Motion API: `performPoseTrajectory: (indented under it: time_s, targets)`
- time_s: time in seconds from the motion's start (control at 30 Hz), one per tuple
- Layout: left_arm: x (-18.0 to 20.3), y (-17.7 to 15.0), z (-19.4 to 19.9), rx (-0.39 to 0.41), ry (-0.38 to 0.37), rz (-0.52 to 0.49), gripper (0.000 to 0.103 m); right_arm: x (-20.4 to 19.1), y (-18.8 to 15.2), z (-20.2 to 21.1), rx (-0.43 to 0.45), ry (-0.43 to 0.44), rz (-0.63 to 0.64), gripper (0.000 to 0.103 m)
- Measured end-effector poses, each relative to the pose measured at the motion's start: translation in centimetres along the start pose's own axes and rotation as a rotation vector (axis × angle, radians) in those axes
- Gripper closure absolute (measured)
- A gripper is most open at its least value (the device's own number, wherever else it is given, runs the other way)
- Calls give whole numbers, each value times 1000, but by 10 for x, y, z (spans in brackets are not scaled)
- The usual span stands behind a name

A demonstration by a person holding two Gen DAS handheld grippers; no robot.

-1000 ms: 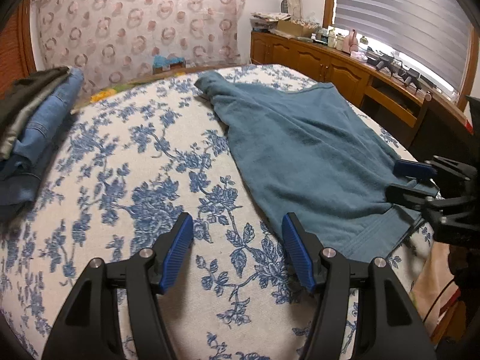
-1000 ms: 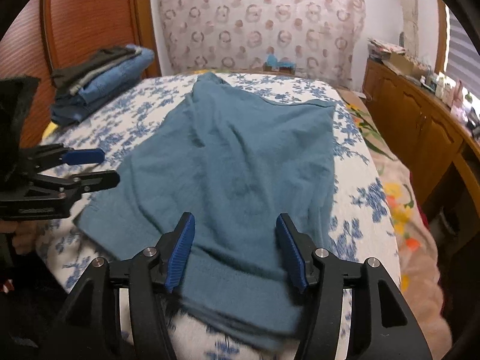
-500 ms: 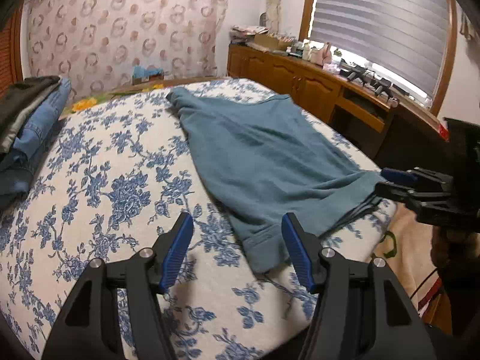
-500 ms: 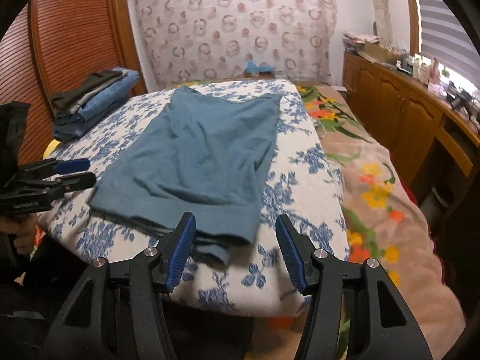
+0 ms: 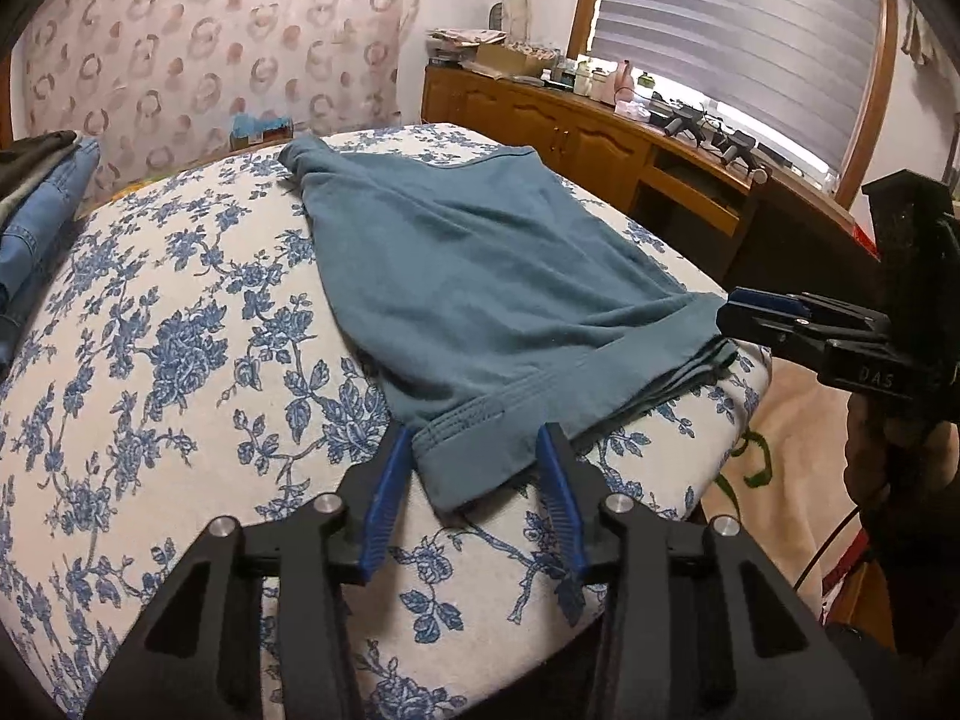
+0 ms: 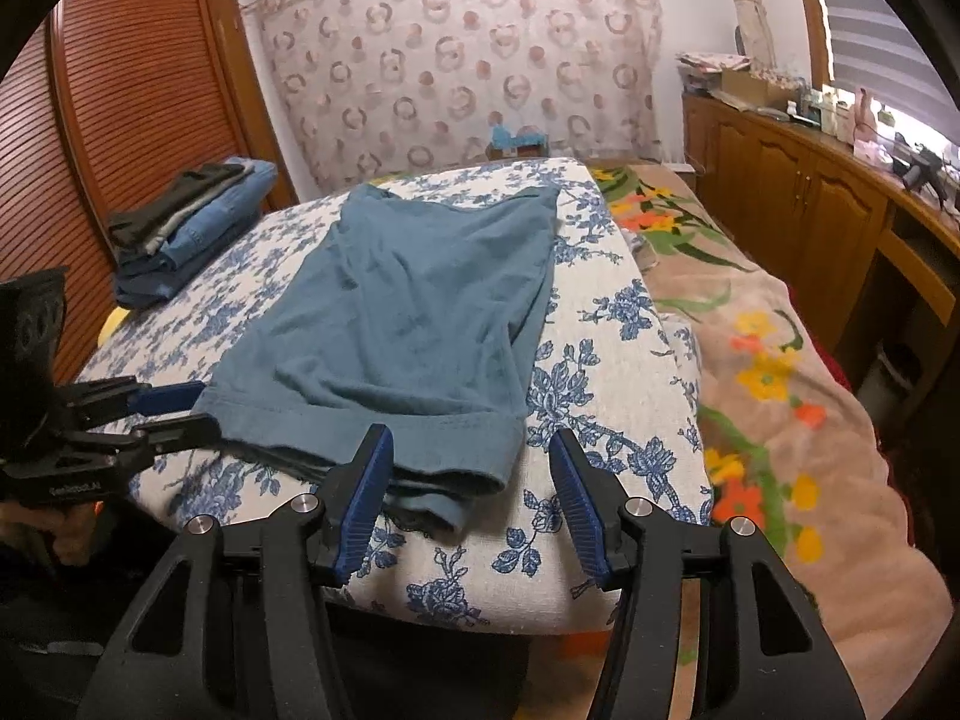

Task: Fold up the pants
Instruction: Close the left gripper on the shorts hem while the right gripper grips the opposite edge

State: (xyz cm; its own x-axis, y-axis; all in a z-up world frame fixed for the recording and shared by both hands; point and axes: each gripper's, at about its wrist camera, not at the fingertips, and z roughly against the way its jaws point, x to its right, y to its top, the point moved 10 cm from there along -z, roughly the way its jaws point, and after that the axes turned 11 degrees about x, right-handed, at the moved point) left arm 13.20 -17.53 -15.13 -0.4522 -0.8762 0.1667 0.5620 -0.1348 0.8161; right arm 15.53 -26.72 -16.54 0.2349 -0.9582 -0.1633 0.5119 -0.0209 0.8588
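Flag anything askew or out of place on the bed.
The teal pants lie slightly skewed: the near hem's layers fan out unevenly and its corner droops over the floral cover's edge; the far end is bunched. Nothing is spilled or damaged.

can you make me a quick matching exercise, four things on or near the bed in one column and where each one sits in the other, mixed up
Things:
1. teal pants
2. stack of folded clothes
3. floral blanket
4. wooden cabinets

Places:
A. along the wall under the window
B. far left corner of the bed
C. spread flat in the middle of the blue-flowered cover
D. right of the blue-flowered cover

Pairs: 1-C, 2-B, 3-D, 4-A
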Motion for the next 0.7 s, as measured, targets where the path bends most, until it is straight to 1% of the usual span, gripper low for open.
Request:
performPoseTrajectory:
  time_s: [0.03,0.07,0.17,0.23,0.33,0.4,0.47,0.5,0.53,0.63,0.7]
  targets:
    - [-1,0,0,3,0,4,68,1,0,-1,-2,-1,-2,48]
    - [-2,1,1,11,-2,7,75,1,-1,-2,-3,0,-5,48]
    - [-4,3,4,29,-12,21,86,3,-4,-6,-12,13,-26,51]
    - [-5,6,6,40,-12,22,88,5,-5,-8,-21,19,-43,54]
    - [-8,9,9,54,-15,39,88,5,-6,-8,-24,32,-65,60]
    - [-10,11,11,61,-22,55,88,3,-4,-7,-22,43,-68,66]
    - [-11,10,11,57,-23,56,88,-1,-4,-5,-21,59,-62,78]
    - [-11,9,10,55,-21,56,88,-5,-3,-4,-18,67,-55,82]
    - [-12,8,10,52,-19,57,88,-7,-2,-2,-13,73,-46,89]
    - [-15,6,9,43,-19,68,88,-16,2,2,-7,99,-42,96]
    - [-16,6,10,44,-20,74,88,-20,4,5,-2,97,-31,96]
